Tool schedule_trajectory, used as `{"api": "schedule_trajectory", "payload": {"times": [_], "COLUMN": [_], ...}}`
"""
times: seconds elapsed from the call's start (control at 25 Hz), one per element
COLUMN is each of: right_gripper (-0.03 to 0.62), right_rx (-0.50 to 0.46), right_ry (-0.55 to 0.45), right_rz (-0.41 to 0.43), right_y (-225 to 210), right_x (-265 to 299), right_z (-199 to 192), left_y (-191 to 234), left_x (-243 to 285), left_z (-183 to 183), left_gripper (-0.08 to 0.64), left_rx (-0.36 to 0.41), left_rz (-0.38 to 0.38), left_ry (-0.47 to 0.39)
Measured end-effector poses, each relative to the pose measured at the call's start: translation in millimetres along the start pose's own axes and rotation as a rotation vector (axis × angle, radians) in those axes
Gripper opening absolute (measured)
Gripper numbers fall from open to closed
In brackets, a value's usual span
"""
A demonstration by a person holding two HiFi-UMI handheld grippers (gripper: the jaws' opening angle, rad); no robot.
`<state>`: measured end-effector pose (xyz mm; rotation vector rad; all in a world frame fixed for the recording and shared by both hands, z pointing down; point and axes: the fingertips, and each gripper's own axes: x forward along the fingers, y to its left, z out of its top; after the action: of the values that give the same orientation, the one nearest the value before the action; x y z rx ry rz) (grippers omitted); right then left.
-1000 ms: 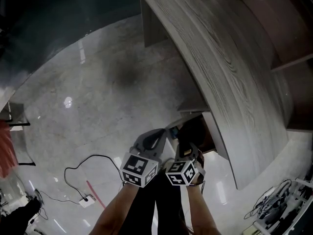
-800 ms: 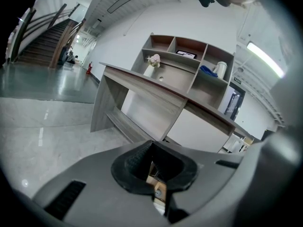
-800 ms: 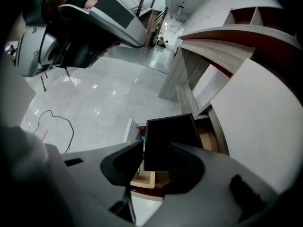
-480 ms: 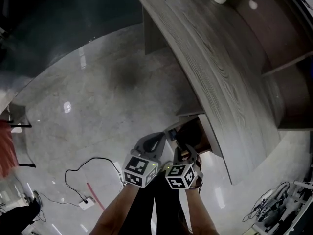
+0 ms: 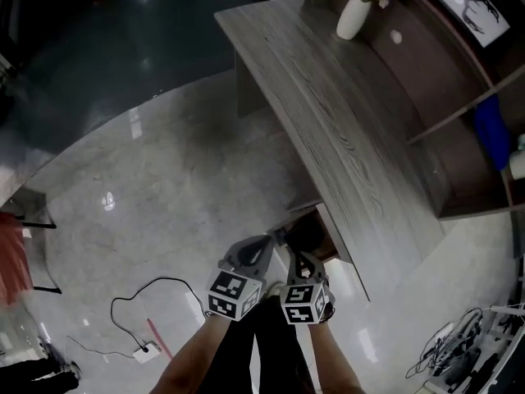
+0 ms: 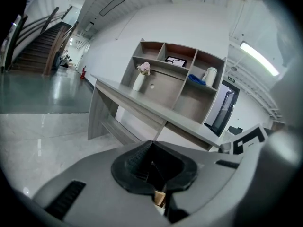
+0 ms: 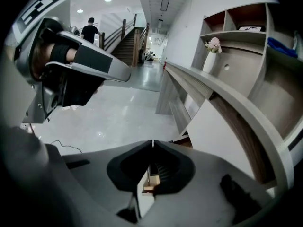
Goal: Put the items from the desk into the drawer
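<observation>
Since the earlier frame we raise both grippers above the open drawer [image 5: 309,231] under the worktop [image 5: 344,113]. The right gripper [image 7: 152,143] has just been closing its fingers on nothing. The left gripper [image 6: 152,143] is closed and empty too. The likely next step is fetching the vase [image 5: 354,15] at the worktop's far end, which needs the fingers reopened.

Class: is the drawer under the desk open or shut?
Open: the drawer juts out from under the desk, its dark inside visible from above.

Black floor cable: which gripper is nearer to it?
Left. The left gripper hangs just right of the cable; the right gripper, whose jaws have just closed on nothing, is farther right.
</observation>
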<state>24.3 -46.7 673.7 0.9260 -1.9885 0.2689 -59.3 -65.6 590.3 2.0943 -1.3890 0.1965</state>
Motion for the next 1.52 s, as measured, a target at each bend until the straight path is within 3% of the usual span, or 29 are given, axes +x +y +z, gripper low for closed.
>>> {"api": "schedule_trajectory", "payload": {"times": [0.24,0.76,1.16,1.52], "right_gripper": [0.011,0.011,0.011,0.011], "right_rx": [0.097,0.156,0.237,0.233], "right_ry": [-0.068,-0.235,-0.302,-0.375], "right_rz": [0.097,0.108,0.129,0.110], "right_y": [1.1,-14.4,-19.9,-27.0], "right_x": [-40.9,-111.8,-146.4,-179.1], "right_z": [21.5,91.8,114.3,141.0], "left_y": [-28.2,-64.5,-86.8,-106.3], "left_x": [-22.7,-52.8,-67.4,-76.9], "left_z": [30.8,82.8,110.0,125.3], "left_gripper": [0.009,0.009,0.009,0.009], "left_rx": [-0.005,0.052,0.087,0.122], "left_rz": [-0.011,-0.017,-0.026,-0.041], "left_ry": [-0.032,-0.068,-0.096,-0.107]}}
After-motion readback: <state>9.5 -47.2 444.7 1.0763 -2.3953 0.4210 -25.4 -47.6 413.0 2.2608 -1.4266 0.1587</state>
